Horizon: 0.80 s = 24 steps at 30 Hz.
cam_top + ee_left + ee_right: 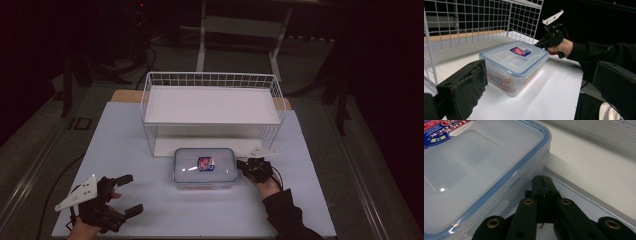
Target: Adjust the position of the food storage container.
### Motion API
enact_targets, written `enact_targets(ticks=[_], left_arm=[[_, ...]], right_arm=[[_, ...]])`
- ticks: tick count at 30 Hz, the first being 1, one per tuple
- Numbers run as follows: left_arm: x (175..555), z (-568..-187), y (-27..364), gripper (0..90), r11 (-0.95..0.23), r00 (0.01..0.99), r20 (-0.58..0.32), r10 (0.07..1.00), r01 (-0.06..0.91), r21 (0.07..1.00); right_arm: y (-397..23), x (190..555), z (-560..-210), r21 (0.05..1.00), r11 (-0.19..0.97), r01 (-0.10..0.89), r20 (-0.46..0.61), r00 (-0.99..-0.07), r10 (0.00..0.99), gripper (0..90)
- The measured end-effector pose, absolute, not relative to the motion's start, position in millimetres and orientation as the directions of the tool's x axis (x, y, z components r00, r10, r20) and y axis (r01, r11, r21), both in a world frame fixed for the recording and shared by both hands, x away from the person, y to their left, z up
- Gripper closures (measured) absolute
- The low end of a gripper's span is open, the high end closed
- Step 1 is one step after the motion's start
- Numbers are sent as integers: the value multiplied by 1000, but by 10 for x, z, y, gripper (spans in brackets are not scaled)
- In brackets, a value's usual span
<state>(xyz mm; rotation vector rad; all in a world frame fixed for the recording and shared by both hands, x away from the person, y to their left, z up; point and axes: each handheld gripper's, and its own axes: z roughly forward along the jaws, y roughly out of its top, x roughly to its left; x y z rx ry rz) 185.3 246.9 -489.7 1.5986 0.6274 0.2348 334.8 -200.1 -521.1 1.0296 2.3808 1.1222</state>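
A clear plastic container (205,167) with a blue-rimmed lid and a red-and-blue label lies on the white table, just in front of the wire rack. In the left gripper view the container (514,65) has orange contents showing through its wall. My right gripper (240,164) is at its right side, shut, tips touching the container (474,170) just under the lid rim; the jaws of the right gripper (541,178) are pressed together. My left gripper (134,194) rests open near the table's front left corner. Its pads (464,87) stand wide apart, aimed at the container and the right gripper (535,45).
A white wire rack (150,100) with a flat upper shelf stands behind the container, its lower shelf (599,170) close to the box. The white tabletop (125,150) stretches to the left and front. The surroundings are dark, with a frame leg behind the table.
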Motion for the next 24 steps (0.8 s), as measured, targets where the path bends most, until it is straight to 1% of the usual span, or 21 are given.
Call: enact_targets(ticks=[10,17,24], left_arm=[[1856,-4902,2461,0,-13,829,-212,518,256,967],[1860,-4905,2456,0,-15,829,-213,517,258,966],[1868,-4912,2432,0,-25,823,-208,529,260,965]], right_arm=[[-2003,3293,-5216,768,427,477,36,-698,715,900],[-2000,3260,-5212,767,448,460,15,-711,703,900],[-2097,3187,-5143,791,406,458,36,-697,716,899]])
